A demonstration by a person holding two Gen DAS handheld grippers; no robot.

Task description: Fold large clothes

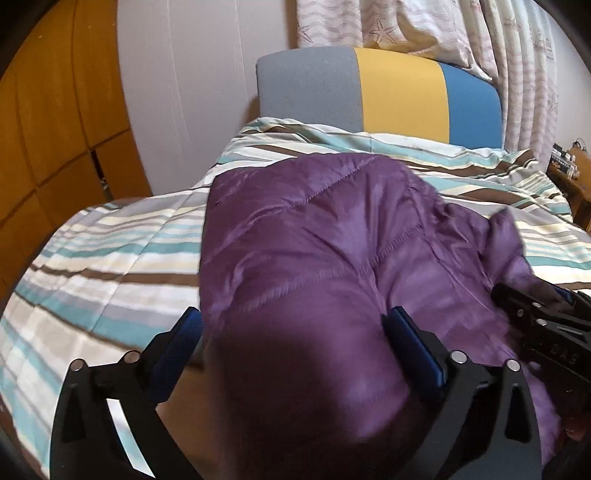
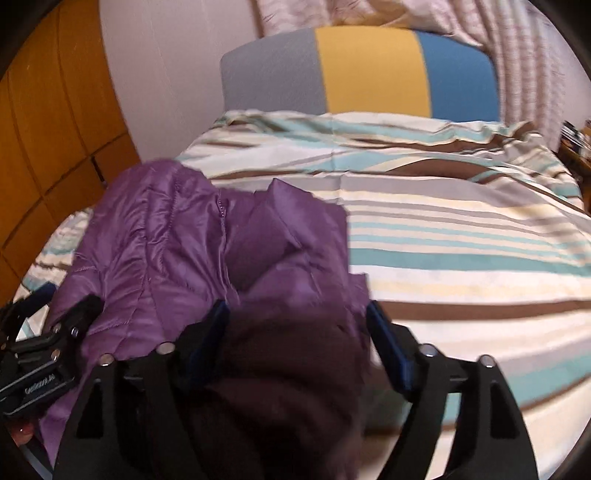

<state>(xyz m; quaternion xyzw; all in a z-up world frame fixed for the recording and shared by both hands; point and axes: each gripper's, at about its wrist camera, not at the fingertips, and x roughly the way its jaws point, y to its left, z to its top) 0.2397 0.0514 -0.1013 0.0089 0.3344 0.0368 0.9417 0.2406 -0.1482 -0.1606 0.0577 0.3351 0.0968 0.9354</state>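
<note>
On the bed (image 1: 110,258), with its striped cover, a purple quilted jacket (image 1: 314,240) is lying bunched near the foot end, and I am working over it with both grippers. Going from the left, a wooden wardrobe (image 1: 48,129) is standing against the wall, and my left gripper (image 1: 291,332) is hovering over the jacket's left part; its jaws are standing spread wide with a puffy fold sitting between them, though I cannot tell whether the pads are touching the fabric. Just to the right, my right gripper (image 2: 299,325) is pointing down at the jacket's right edge, its jaws also spread apart with dark purple fabric bulging up between them, not pinched. Beyond the jacket a headboard (image 2: 369,70) in grey, yellow and blue panels is standing below pale patterned curtains (image 1: 443,26).
</note>
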